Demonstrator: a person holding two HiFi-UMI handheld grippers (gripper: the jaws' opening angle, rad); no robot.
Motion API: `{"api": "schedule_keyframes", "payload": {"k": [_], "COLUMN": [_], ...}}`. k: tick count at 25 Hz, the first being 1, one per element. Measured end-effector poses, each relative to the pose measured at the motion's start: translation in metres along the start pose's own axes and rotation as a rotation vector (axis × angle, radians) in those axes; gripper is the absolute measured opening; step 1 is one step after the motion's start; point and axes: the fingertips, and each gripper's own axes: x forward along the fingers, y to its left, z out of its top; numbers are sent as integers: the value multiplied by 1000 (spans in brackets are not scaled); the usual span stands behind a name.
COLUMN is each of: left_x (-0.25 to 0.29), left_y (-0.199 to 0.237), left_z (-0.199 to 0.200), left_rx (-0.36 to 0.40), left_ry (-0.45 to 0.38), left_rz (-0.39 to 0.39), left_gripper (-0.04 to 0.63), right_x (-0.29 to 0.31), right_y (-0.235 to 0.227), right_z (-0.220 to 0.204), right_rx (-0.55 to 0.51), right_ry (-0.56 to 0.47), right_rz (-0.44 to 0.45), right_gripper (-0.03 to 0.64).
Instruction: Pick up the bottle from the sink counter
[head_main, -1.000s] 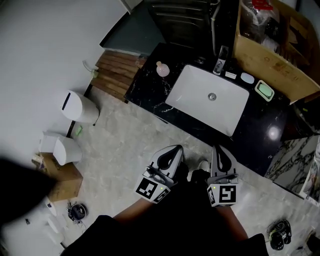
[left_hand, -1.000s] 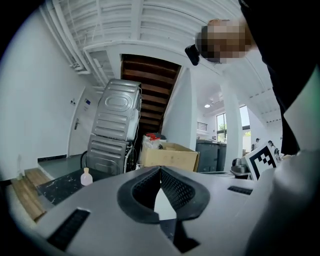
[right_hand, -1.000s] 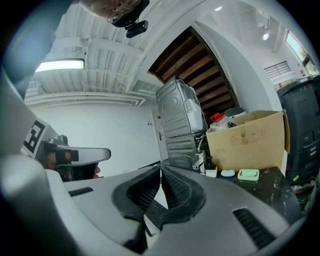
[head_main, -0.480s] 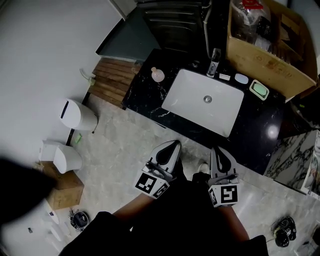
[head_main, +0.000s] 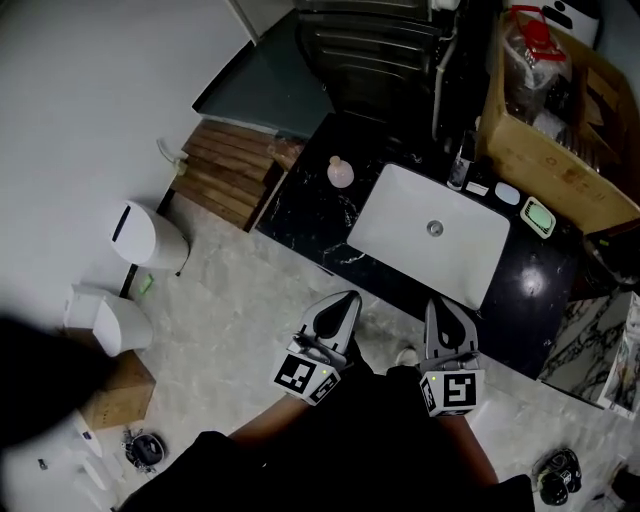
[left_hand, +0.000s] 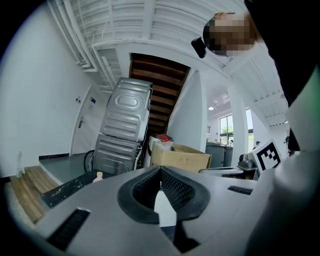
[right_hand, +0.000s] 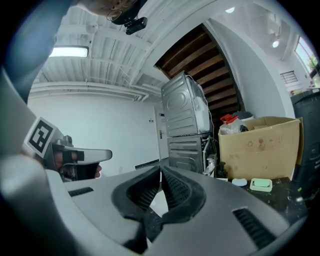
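Bottle (head_main: 340, 172): small, pale pink, apparently standing upright at the left end of the black sink counter (head_main: 305, 197), just left of the white basin (head_main: 400, 228). It lies straight ahead of the left gripper (head_main: 345, 298), well apart; the right gripper (head_main: 438, 303) is farther off. Both grippers have their jaws pressed together with nothing between them. No label or writing is legible.

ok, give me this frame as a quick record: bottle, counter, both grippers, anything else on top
bottle: small pink bottle, upright on the counter, left of the basin, untouched
sink counter: black marbled top with a white basin
left gripper: jaws together, empty, at the counter's front, away from the bottle
right gripper: jaws together, empty, in front of the basin
also on counter: green soap dish, by the basin's far right corner
behind: cardboard box
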Motion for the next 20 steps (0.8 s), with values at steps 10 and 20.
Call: {"api": "schedule_keyframes", "payload": {"k": [10,20], "left_x": [-15,-9], "left_y": [179,322], "left_z": [28,50], "left_rx": [-36,-94], "left_ry": [-44,-21], "left_rz": [-41,-90], "left_gripper": [12,12], "right_x": [170,278], "right_y": [105,181], "right_z": [7,13], "right_rx": [-36,-131], "right_ry": [36,185], "right_rz": [-4,-27], "right_gripper": [40,40]}}
